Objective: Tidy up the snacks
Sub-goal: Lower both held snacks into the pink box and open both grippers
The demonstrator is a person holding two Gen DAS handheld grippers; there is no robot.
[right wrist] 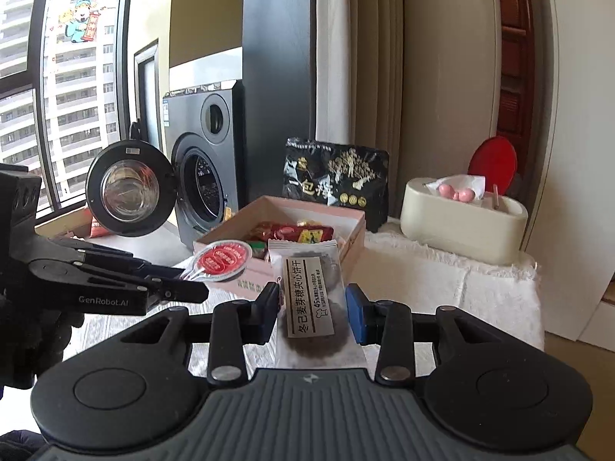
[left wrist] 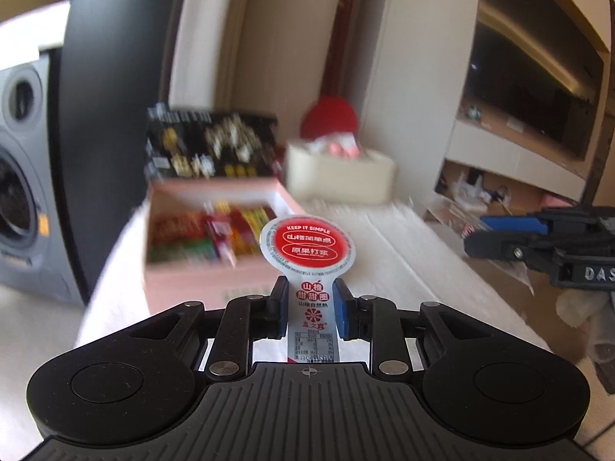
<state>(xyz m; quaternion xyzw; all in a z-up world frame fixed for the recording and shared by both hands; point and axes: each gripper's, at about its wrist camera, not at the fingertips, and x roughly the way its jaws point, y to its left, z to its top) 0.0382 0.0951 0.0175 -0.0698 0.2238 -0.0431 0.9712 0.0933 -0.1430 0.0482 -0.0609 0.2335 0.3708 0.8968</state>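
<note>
My left gripper (left wrist: 312, 299) is shut on the white stem of a hawthorn lollipop packet (left wrist: 306, 247), whose round red-and-white head stands upright above the fingers. It hangs in front of the pink snack box (left wrist: 215, 192), which holds several bright wrappers. My right gripper (right wrist: 313, 307) is shut on a clear-wrapped dark biscuit (right wrist: 312, 299) with a white label, lifted over the white cloth. From the right wrist view the left gripper (right wrist: 188, 288) comes in from the left with the lollipop (right wrist: 221, 259) in front of the pink box (right wrist: 353, 226). In the left wrist view the right gripper (left wrist: 476, 242) shows at the right edge.
A black snack bag (right wrist: 336, 176) leans behind the box. A cream tub (right wrist: 461, 223) with pink sweets and a red lid (right wrist: 494, 161) stands at the right on the fringed white cloth (right wrist: 442, 280). A washing machine (right wrist: 207, 153) with its door open is at the left.
</note>
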